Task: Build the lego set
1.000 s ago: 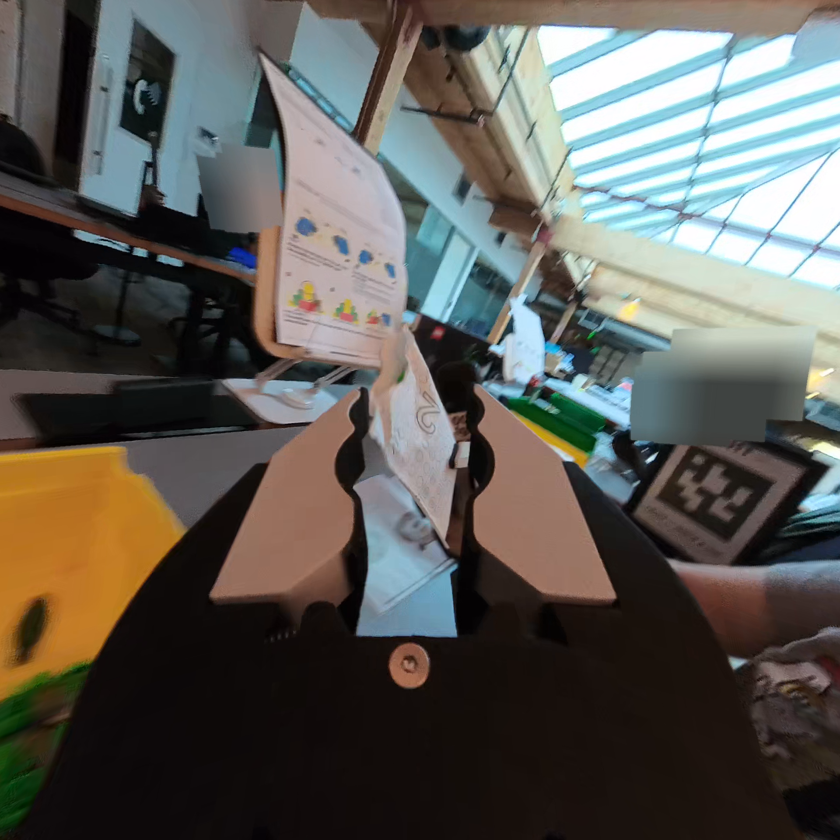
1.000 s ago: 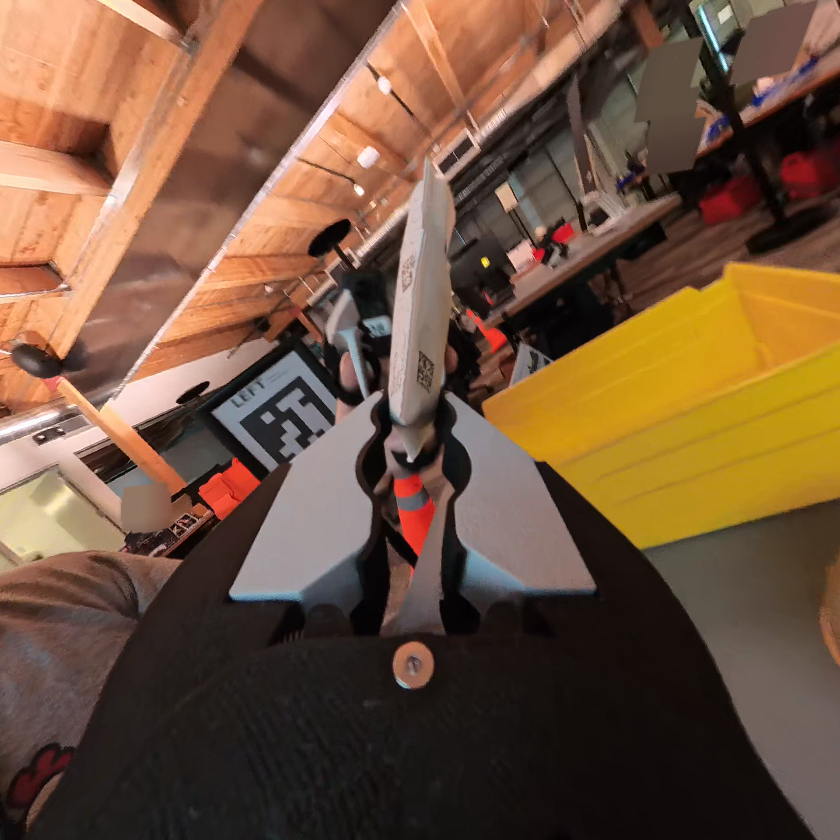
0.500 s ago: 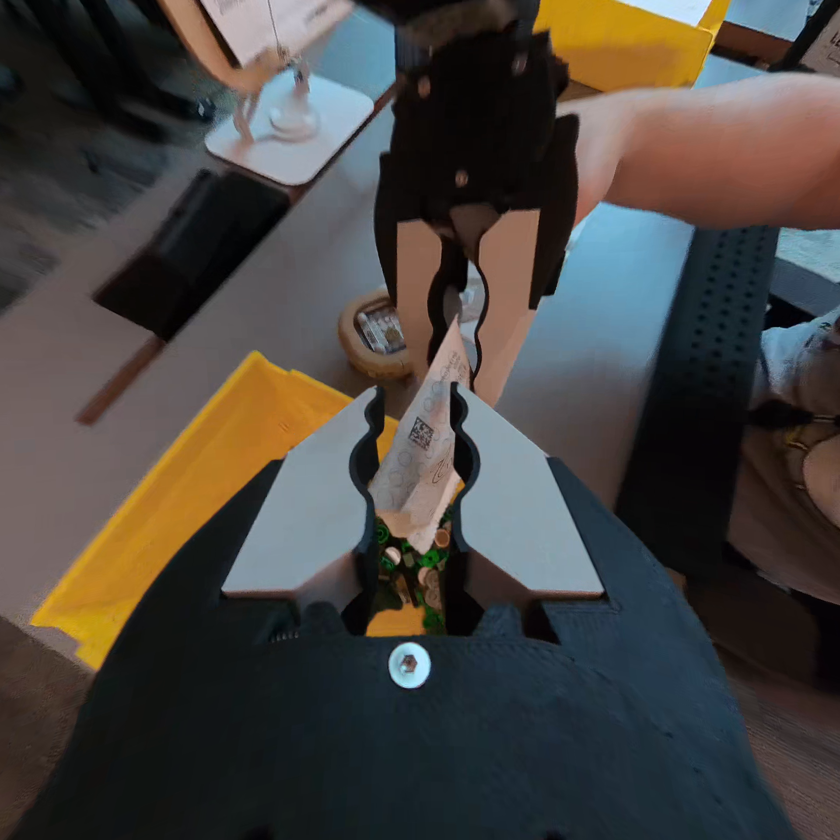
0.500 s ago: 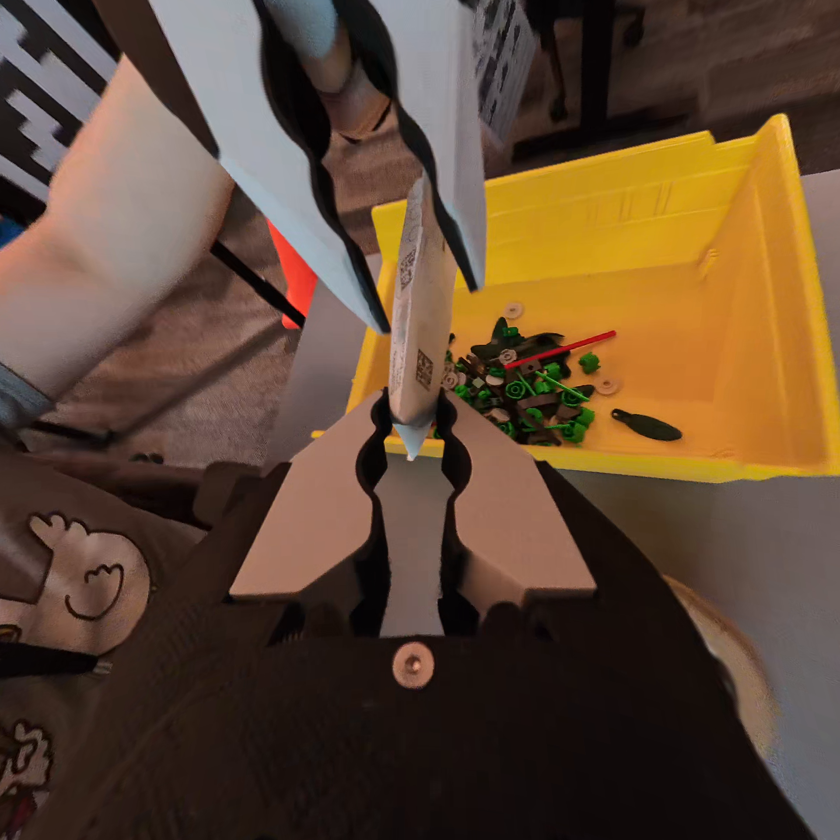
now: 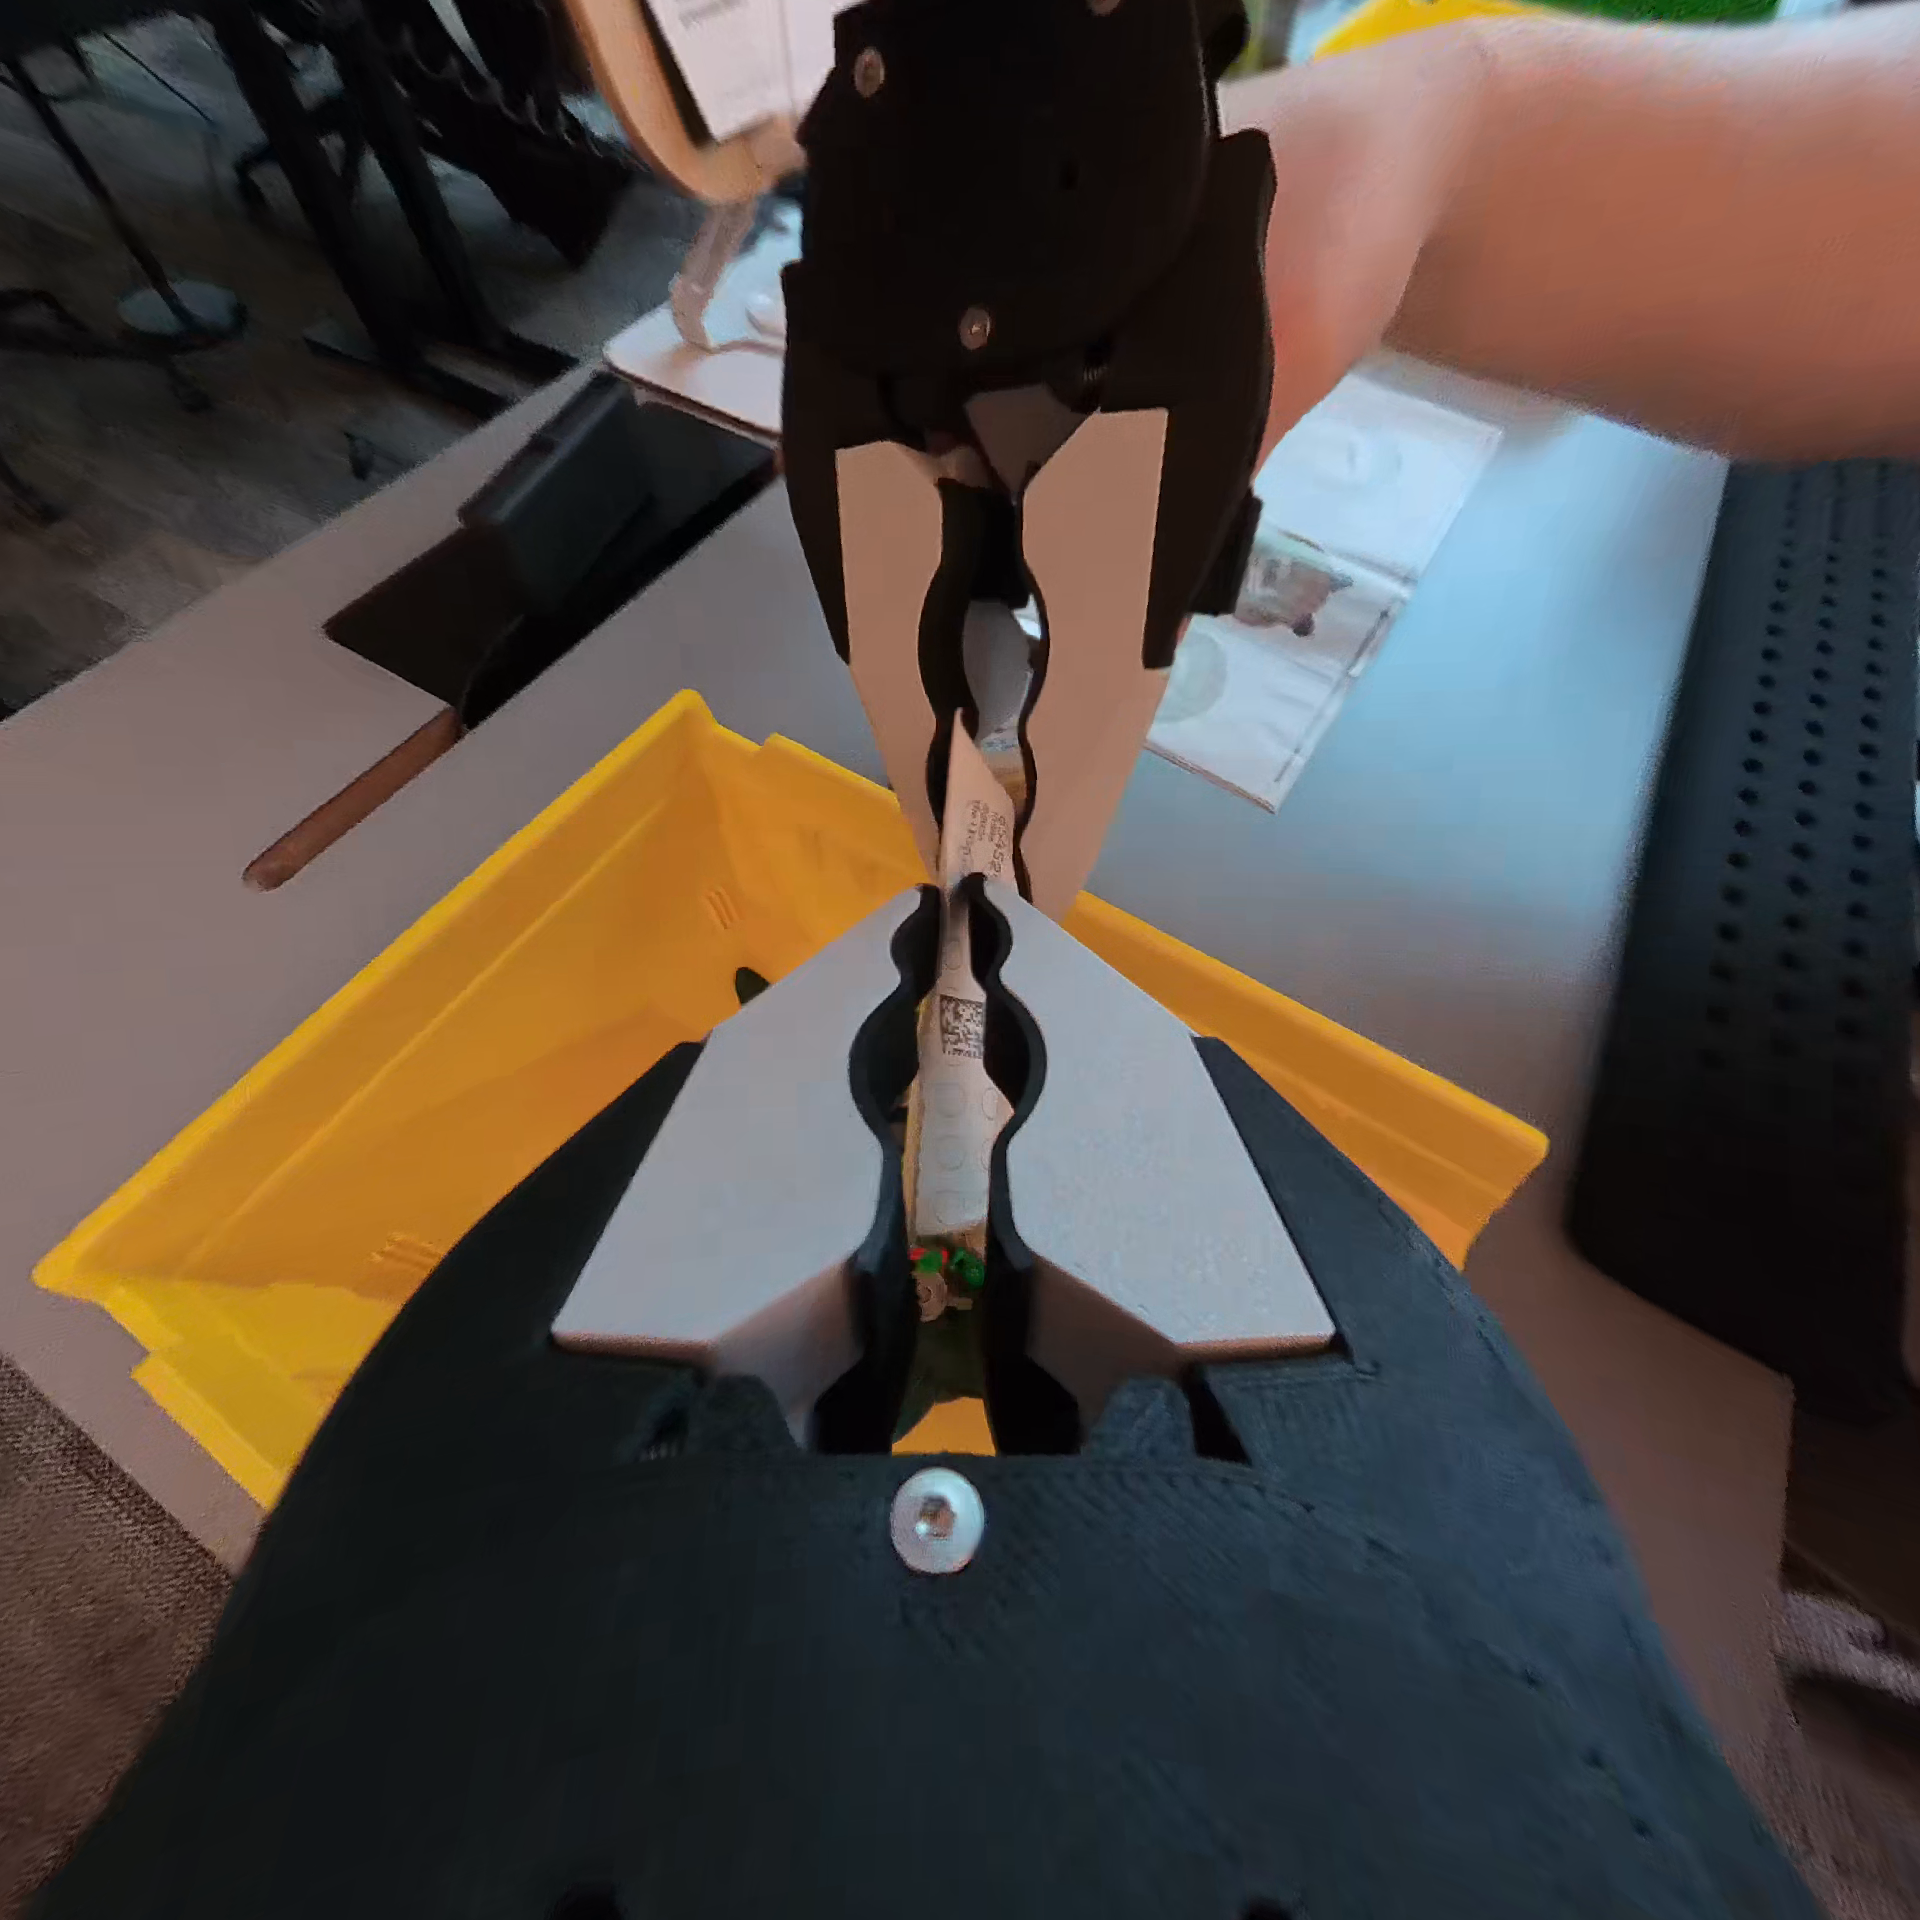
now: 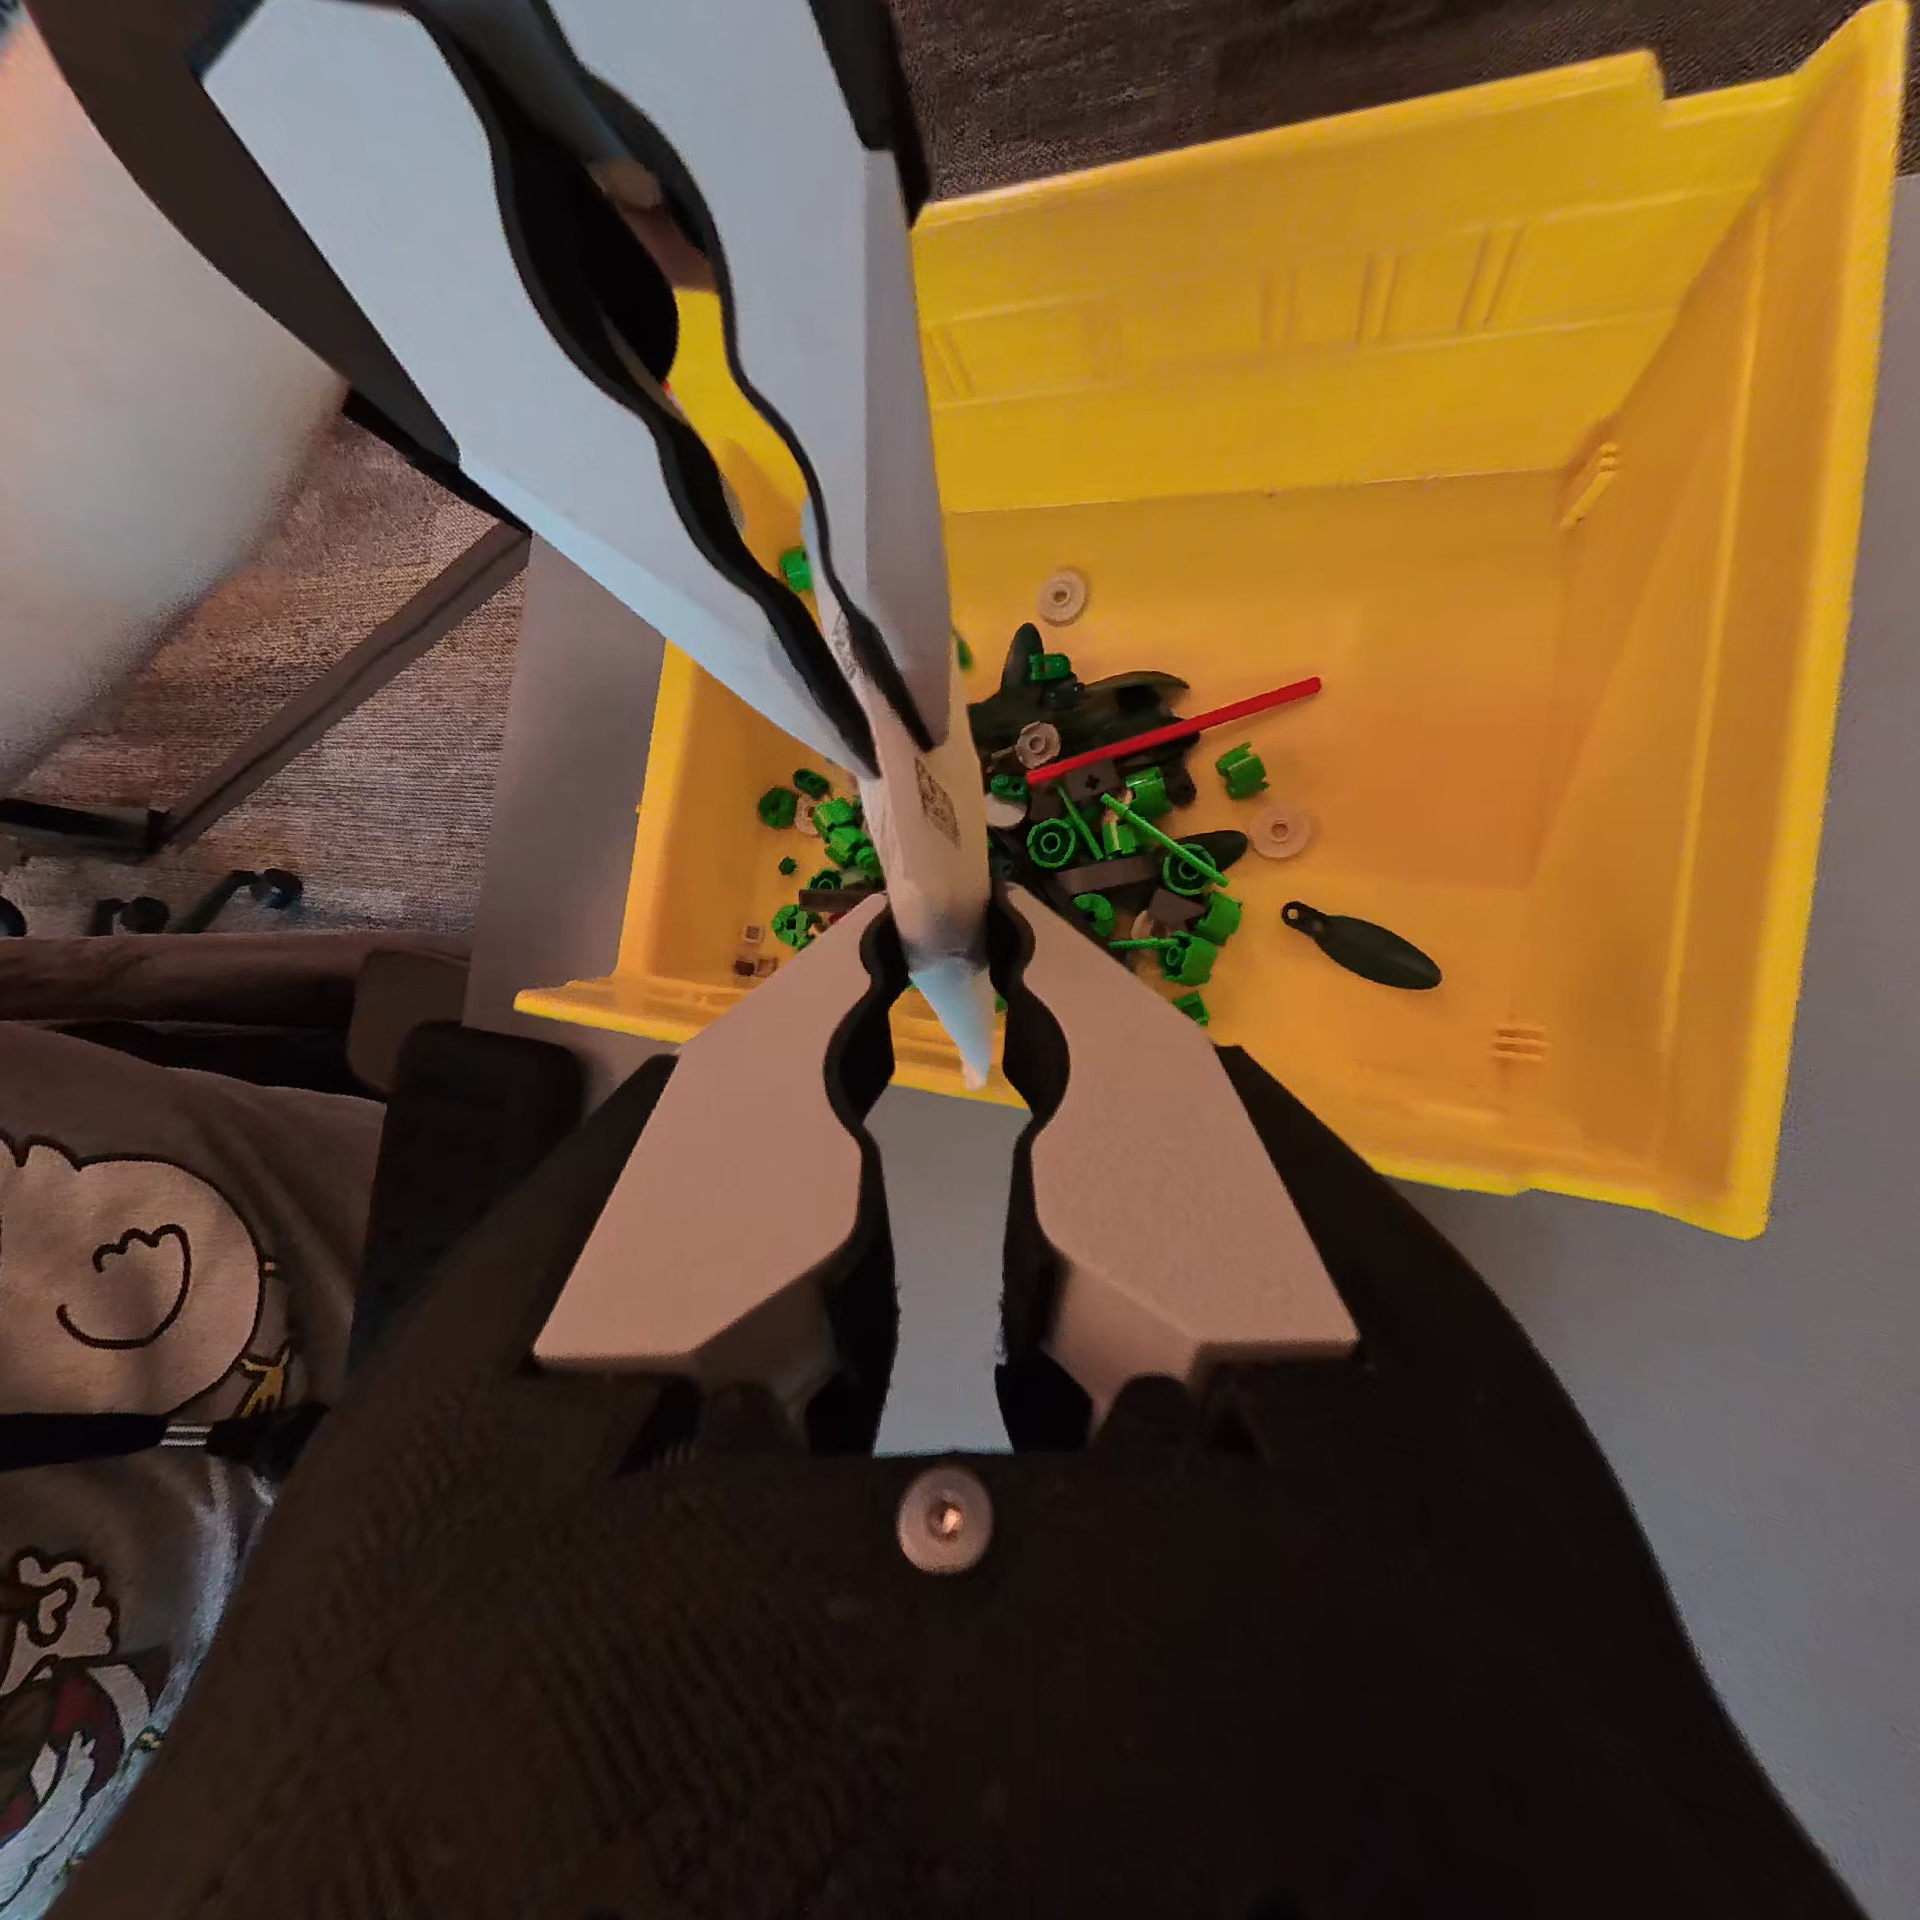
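A white paper bag of lego parts (image 5: 961, 1091) hangs over a yellow bin (image 5: 436, 1049). My left gripper (image 5: 948, 899) is shut on one end of the bag. My right gripper (image 6: 940, 925) is shut on the other end of the bag (image 6: 935, 842). The two grippers meet tip to tip above the bin: the right gripper (image 5: 987, 873) comes down from the top of the left wrist view, and the left gripper (image 6: 899, 753) from the top of the right wrist view. Several loose green, dark and tan pieces (image 6: 1122, 831) and a red rod (image 6: 1174, 732) lie in the bin (image 6: 1610, 727).
The bin sits at the near edge of a grey table (image 5: 1403, 883). An open booklet (image 5: 1320, 582) lies behind it, a paper on a stand (image 5: 727, 73) farther back. A black perforated mat (image 5: 1766, 831) is to the right, a black slot (image 5: 551, 551) to the left. A person's arm (image 5: 1610, 229) reaches in. My right tips are roughly 12 cm from the red rod (image 6: 1174, 732).
Both grippers have swung from pointing up at the ceiling to pointing down over the bin, carrying the bag between them. The cluster of loose pieces in the bin looks larger than half a second ago.
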Demonstrator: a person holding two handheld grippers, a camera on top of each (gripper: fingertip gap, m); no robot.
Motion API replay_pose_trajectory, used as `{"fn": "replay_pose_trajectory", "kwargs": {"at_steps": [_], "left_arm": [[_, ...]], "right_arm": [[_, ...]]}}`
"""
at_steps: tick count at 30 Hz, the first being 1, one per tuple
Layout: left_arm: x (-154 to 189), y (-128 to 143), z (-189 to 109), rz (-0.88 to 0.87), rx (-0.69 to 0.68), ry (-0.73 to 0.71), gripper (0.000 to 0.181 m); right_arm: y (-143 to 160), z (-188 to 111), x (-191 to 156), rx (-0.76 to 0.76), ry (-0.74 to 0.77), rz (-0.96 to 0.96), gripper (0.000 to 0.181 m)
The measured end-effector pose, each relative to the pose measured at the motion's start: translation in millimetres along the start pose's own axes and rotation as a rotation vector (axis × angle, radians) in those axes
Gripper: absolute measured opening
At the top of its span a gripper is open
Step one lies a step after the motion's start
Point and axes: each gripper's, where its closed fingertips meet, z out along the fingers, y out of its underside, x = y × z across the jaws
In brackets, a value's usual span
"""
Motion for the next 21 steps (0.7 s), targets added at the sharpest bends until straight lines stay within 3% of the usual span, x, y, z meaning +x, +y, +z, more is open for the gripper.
{"fn": "replay_pose_trajectory", "kwargs": {"at_steps": [6,15,18,21], "left_arm": [[-4.5,7.0,-11.0,-0.075,0.134,-0.085,0.001],[-4.8,4.8,-32.4,-0.138,0.353,-0.129,0.001],[-6.0,2.4,-41.8,-0.155,0.42,-0.13,0.001],[-4.9,-0.8,-50.1,-0.174,0.483,-0.113,0.001]], "right_arm": [[-9.5,5.6,3.6,0.075,-0.017,-0.026,0.015],[-2.2,5.1,15.4,0.221,0.024,-0.078,0.036],[0.1,7.3,15.2,0.223,0.039,-0.126,0.033],[-4.6,6.3,8.8,0.248,0.027,-0.176,0.007]]}}
